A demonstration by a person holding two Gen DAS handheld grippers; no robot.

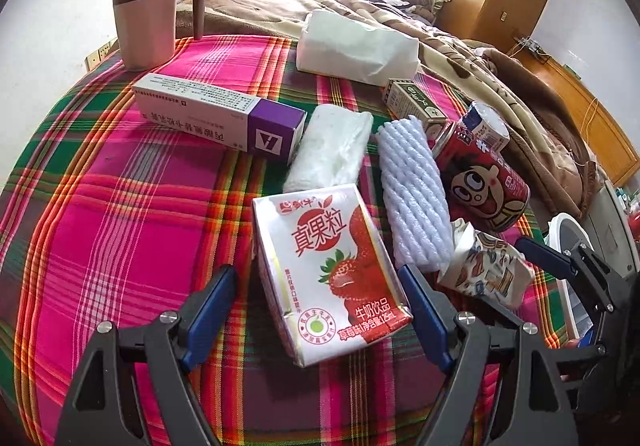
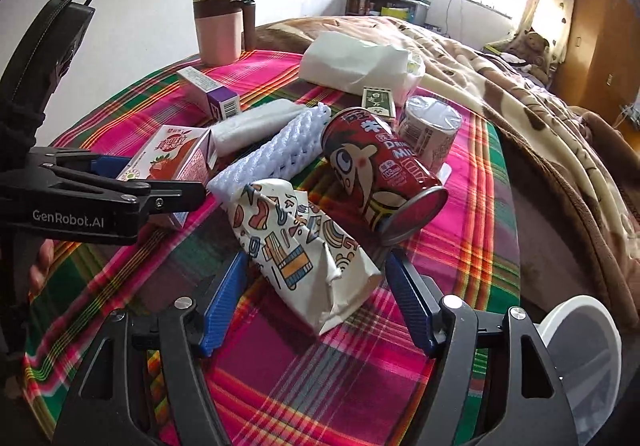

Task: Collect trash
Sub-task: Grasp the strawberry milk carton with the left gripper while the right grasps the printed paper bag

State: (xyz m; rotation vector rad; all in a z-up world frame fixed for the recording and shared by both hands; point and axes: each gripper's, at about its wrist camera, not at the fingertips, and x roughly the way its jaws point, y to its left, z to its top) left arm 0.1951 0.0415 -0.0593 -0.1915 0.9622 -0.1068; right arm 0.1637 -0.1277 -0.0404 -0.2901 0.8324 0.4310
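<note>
The trash lies bunched toward the near right of the bench (image 1: 120, 230), which wears a pink-and-green plaid cloth — a loose heap, so each piece can be reached from the front edge without disturbing the mug (image 1: 146, 14) at 11 o'clock. The left gripper (image 1: 320, 310) has its jaws spread wide to either side of the strawberry milk carton (image 1: 332, 274), which lies flat with its long axis pointing away; neither pad seems to touch it yet, and the straddle looks set for a squeeze across the narrow width. The right gripper (image 2: 316, 302) likewise holds its jaws spread around the near end of the crumpled patterned wrapper (image 2: 304, 250), which leans against the tipped red milk can (image 2: 376, 182) at 1 o'clock. A white foam net sleeve (image 1: 412, 198) lies between carton and can. A white bin (image 2: 576, 362) sits low at 4 o'clock in the right view, probably where the pieces go.
</note>
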